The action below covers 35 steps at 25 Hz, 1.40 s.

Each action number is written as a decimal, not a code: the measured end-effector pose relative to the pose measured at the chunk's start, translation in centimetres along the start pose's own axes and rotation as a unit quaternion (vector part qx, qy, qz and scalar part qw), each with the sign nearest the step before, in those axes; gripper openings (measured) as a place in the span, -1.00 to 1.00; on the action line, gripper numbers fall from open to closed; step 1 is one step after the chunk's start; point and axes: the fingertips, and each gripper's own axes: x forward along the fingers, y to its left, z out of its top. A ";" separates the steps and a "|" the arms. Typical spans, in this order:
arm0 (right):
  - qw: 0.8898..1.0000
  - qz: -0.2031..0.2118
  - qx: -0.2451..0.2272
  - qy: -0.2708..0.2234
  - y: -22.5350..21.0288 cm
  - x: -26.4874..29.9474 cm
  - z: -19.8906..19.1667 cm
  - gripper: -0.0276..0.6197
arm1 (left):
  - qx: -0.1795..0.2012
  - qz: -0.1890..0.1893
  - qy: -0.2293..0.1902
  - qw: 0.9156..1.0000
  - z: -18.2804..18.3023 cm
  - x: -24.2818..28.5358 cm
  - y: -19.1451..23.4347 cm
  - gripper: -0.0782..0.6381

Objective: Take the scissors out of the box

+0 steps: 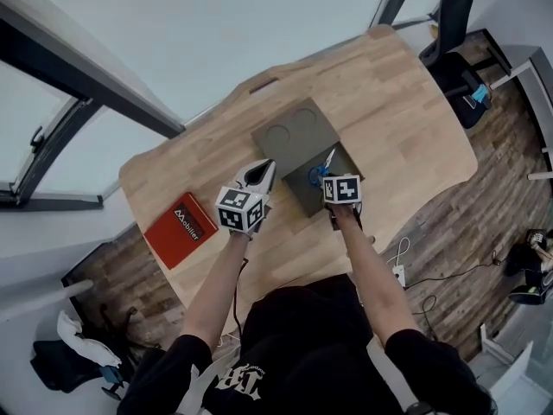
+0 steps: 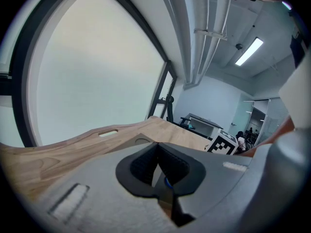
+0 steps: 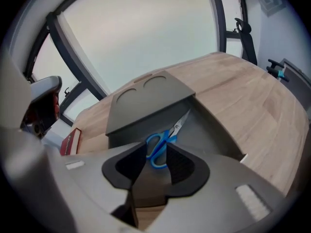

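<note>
The right gripper (image 3: 156, 155), jaws apart and clamping nothing, frames the blue handles of the scissors (image 3: 159, 148) lying in the open grey box (image 3: 216, 132). The gripper's body hides the box's near wall. The left gripper (image 2: 156, 148), tips pressed together, hangs beside it over the wooden table (image 3: 252, 101).
</note>
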 end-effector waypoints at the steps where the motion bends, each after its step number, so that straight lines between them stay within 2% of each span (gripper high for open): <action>1: 1.000 -0.004 0.006 0.008 -0.1 0.6 -0.3 -0.50 | -0.002 0.001 0.004 1.000 -0.4 0.2 0.2 -0.79; 6: 0.999 -0.014 0.034 0.030 -0.7 2.5 -0.6 -0.48 | -0.007 0.001 0.015 1.000 -1.4 1.0 1.1 -0.79; 10: 0.998 -0.020 0.038 0.055 -0.6 3.6 -1.0 -0.49 | -0.011 -0.003 0.022 1.000 -2.0 1.5 1.5 -0.79; 15: 0.995 -0.055 0.022 0.082 -0.9 4.3 -0.9 -0.48 | -0.019 -0.003 0.026 0.999 -2.7 1.7 1.8 -0.79; 18: 0.991 -0.080 -0.006 0.103 -1.0 4.8 -1.0 -0.53 | -0.024 -0.001 0.028 0.999 -3.0 1.6 2.2 -0.79; 22: 0.991 -0.078 -0.023 0.109 -1.0 6.2 -1.3 -0.52 | -0.031 0.000 0.030 0.999 -3.5 1.6 2.5 -0.79; 24: 0.991 -0.076 -0.018 0.112 -1.1 6.1 -1.3 -0.53 | -0.035 0.003 0.030 0.999 -3.7 1.5 2.7 -0.79; 29: 0.990 -0.080 0.032 0.116 -1.6 4.6 -1.1 -0.59 | -0.046 0.008 0.026 0.999 -3.8 1.2 3.1 -0.79; 35: 0.989 -0.077 0.037 0.117 -2.7 3.0 -1.7 -0.64 | -0.048 0.009 0.022 0.999 -3.7 0.7 2.9 -0.79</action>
